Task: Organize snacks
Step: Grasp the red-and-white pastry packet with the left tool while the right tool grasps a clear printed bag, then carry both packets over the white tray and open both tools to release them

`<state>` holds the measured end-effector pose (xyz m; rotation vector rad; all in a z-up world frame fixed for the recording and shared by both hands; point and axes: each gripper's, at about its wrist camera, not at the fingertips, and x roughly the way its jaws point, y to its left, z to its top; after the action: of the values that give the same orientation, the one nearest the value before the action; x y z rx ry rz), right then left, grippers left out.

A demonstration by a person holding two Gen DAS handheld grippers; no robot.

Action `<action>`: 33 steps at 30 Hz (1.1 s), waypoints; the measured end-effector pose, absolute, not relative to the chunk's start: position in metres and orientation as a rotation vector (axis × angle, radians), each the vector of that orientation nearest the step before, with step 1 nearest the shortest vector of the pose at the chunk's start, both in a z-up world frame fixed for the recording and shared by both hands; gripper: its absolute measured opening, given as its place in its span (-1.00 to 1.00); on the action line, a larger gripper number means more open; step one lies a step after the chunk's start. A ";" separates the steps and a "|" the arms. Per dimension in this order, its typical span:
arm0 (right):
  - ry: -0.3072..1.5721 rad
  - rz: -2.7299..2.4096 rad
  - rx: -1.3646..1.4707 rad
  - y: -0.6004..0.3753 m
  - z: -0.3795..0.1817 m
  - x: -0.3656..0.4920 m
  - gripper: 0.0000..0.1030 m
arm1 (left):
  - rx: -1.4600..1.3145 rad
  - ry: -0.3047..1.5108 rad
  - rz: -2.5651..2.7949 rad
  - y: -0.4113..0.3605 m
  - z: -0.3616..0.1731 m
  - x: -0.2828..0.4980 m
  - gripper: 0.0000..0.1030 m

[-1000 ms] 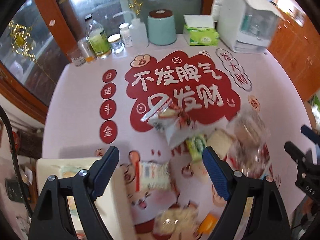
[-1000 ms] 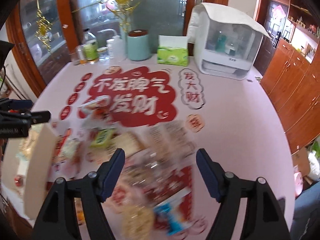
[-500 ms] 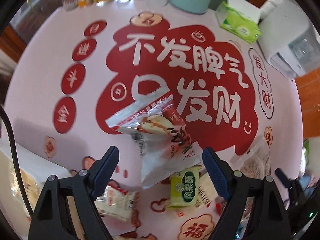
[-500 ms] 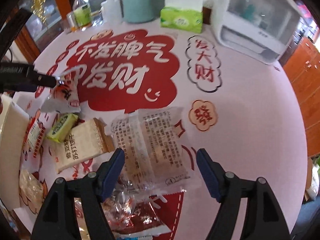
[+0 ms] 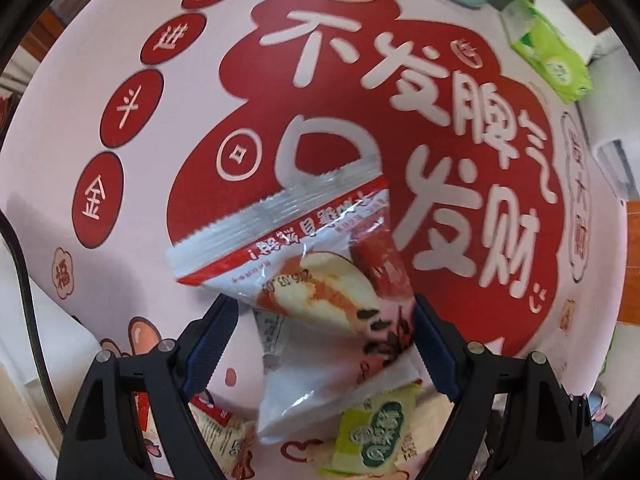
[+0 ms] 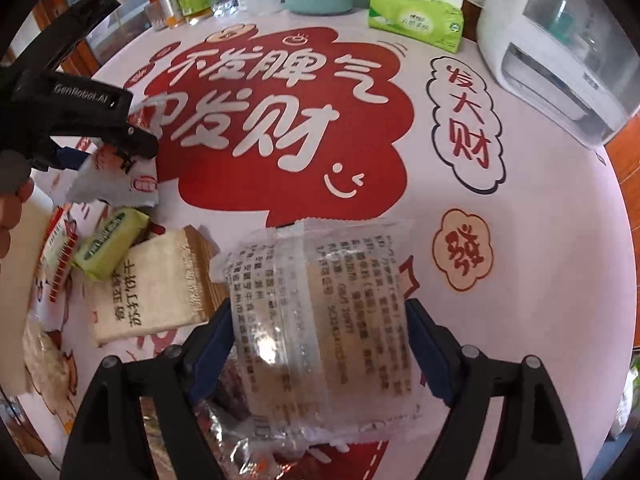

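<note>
Both sets of jaws just spread wider and aren't pinching anything. The left gripper [image 5: 324,344] straddles the red-and-white snack packet [image 5: 320,280], pads just clear of it. The right gripper [image 6: 320,340] brackets the clear printed packet [image 6: 324,320] lying flat on the pink table mat [image 6: 540,240], beside a cracker pack [image 6: 152,284].

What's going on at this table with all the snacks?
A person is sorting snacks with two tools. The left hand-held gripper straddles a red-and-white packet; the right hand-held gripper straddles a clear packet. Both jaws have just been opening and are not yet clamped. Other snacks lie beside them.
</note>
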<state>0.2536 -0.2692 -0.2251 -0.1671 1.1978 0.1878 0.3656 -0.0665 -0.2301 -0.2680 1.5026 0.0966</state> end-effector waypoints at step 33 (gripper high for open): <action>0.969 -0.035 -0.044 -0.257 -0.120 0.164 0.18 | 0.051 1.119 -0.287 -0.079 -0.050 0.205 0.01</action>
<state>0.1635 -0.2568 -0.1205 -0.0442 0.9695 -0.0349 0.2055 -0.0794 -0.0499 0.0511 1.1193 -0.2866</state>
